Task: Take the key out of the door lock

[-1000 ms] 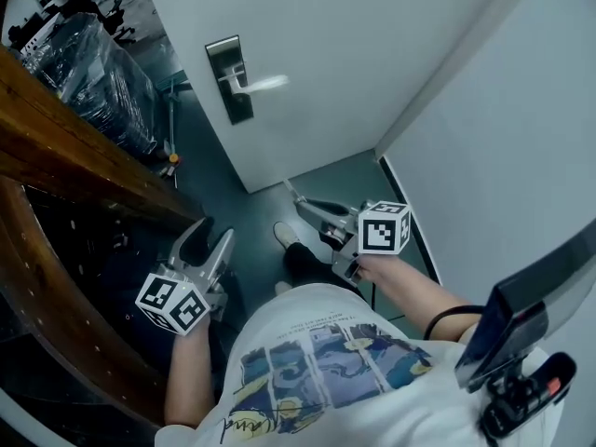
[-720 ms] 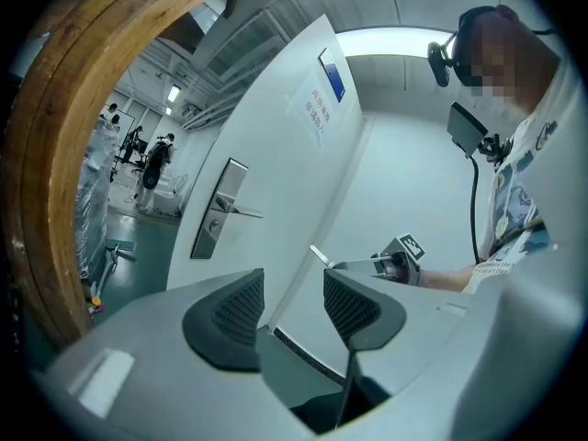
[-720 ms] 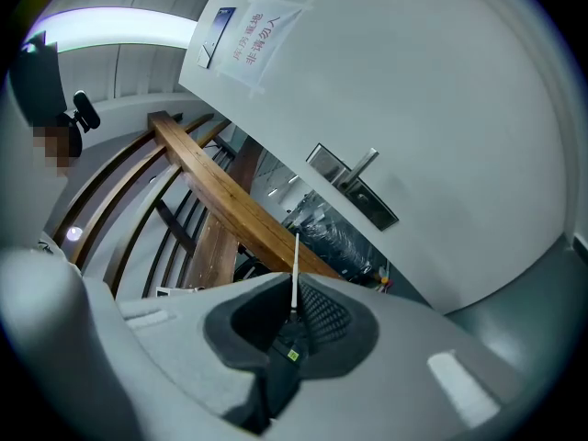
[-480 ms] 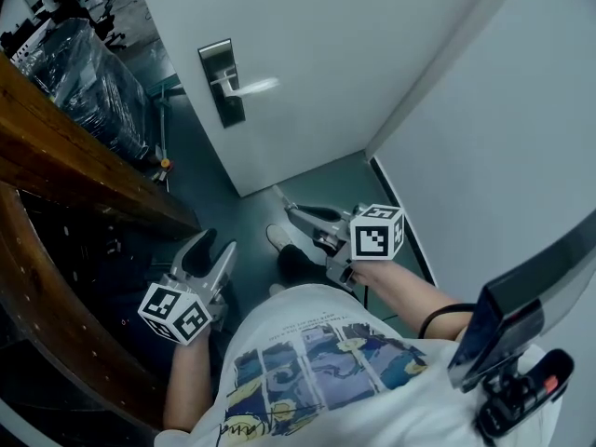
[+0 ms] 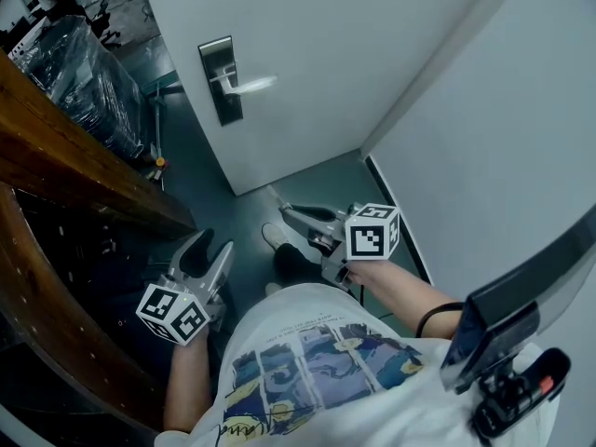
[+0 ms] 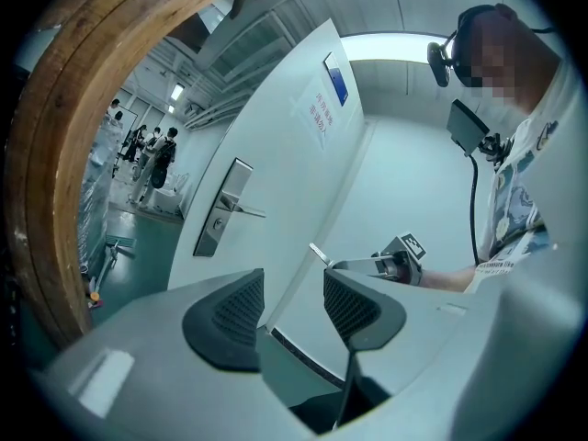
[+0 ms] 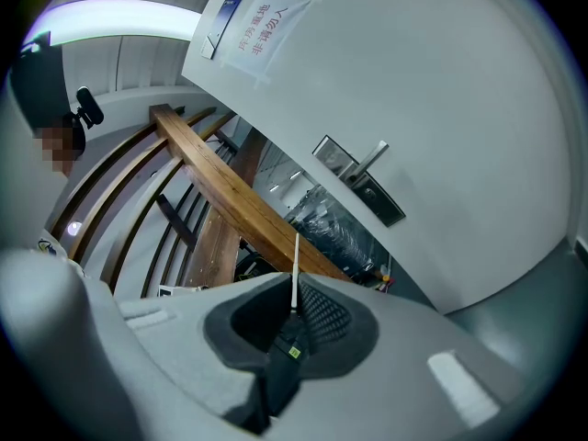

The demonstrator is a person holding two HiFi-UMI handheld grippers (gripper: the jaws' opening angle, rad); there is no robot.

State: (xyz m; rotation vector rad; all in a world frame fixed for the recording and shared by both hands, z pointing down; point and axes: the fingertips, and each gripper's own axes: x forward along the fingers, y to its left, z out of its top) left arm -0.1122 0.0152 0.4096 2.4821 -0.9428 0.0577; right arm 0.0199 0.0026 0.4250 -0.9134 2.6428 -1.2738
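Right gripper view: right gripper [image 7: 294, 312] clamped on key [image 7: 295, 272], blade protruding forward; left gripper [image 6: 292, 306] spread, empty

Brushed metal lock plate [image 5: 215, 60], smooth matt door [image 5: 307, 54], glossy wooden rail [image 5: 56, 156].

Wooden railing [image 5: 74, 170], plastic-wrapped bundle [image 5: 79, 68]

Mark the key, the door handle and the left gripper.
key [image 7: 295, 274], right gripper view: middle of its blade.
door handle [image 5: 251, 85], head view: middle of the lever.
left gripper [image 6: 292, 288], left gripper view: between its open fingertips.
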